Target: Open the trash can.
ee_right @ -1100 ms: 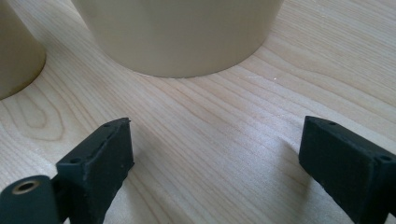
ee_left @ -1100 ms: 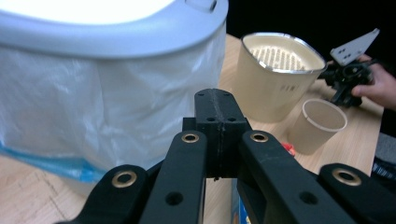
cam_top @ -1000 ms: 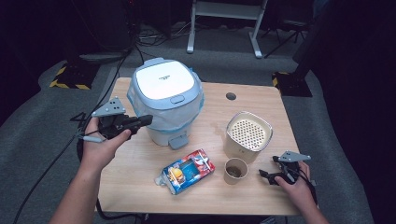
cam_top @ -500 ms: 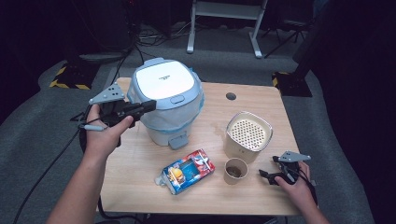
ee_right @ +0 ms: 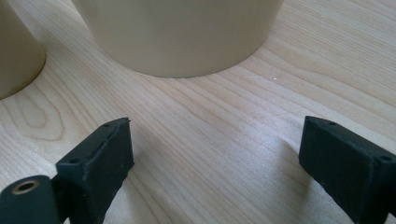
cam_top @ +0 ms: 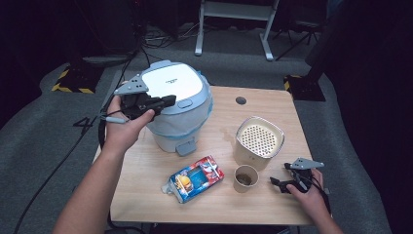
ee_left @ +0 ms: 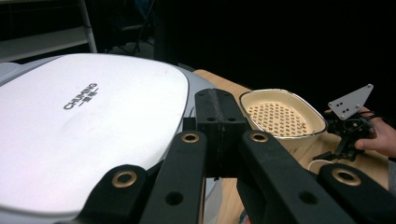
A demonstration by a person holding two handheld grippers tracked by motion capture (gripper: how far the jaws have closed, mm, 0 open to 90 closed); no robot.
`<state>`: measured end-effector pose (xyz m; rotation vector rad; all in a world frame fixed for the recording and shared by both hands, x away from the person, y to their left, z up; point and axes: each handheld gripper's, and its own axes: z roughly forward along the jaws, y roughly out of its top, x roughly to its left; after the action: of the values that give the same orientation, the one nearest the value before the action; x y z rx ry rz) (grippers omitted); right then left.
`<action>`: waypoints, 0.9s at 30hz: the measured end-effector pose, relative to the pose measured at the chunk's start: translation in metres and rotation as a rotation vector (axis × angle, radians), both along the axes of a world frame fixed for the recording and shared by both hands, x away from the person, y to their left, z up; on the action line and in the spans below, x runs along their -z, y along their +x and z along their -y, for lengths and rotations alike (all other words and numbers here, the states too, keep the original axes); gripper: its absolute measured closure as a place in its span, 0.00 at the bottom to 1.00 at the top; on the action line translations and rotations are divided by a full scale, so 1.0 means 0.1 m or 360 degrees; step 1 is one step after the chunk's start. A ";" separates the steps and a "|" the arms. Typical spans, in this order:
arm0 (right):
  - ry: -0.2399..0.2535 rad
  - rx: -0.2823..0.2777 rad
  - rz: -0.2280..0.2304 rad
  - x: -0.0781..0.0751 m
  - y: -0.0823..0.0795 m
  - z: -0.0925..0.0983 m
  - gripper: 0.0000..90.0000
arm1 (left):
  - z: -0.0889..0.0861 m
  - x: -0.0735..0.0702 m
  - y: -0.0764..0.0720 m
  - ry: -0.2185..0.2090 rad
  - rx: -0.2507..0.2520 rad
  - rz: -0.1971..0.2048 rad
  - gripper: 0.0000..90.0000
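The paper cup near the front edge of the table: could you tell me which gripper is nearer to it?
Right. The right gripper sits just beside the paper cup; the left gripper is over the cooker's lid.

My black left gripper (cam_top: pixel 168 100) hangs over the pale blue cooker (cam_top: pixel 178 109) with its white lid. The cream basket (cam_top: pixel 259 141) has a dotted floor; the snack packet (cam_top: pixel 194 178) is red, blue and yellow.

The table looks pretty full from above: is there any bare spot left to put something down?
Yes. The table's far right corner beyond the perforated basket is bare but for a small dark hole. The near left strip beside the snack packet is free too. It is crowded where basket, paper cup and right gripper cluster, and around the cooker.
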<state>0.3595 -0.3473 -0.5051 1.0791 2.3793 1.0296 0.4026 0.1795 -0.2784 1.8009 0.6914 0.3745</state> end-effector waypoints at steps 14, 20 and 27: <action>0.0000 0.0000 0.0000 0.00 0.00 0.00 0.11 | 0.31 0.07 0.16 0.0132 -0.0017 -0.0083 1.00; 0.0000 0.0000 0.0000 0.00 0.00 0.00 0.11 | 0.34 0.07 0.17 0.0169 -0.0046 -0.0089 1.00; 0.0000 0.0000 0.0000 0.00 0.00 0.00 0.11 | 0.37 0.05 0.16 0.0193 -0.0089 -0.0105 1.00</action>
<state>0.3595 -0.3473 -0.5051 1.0790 2.3793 1.0296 0.4183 0.1424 -0.2839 1.9184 0.7808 0.4032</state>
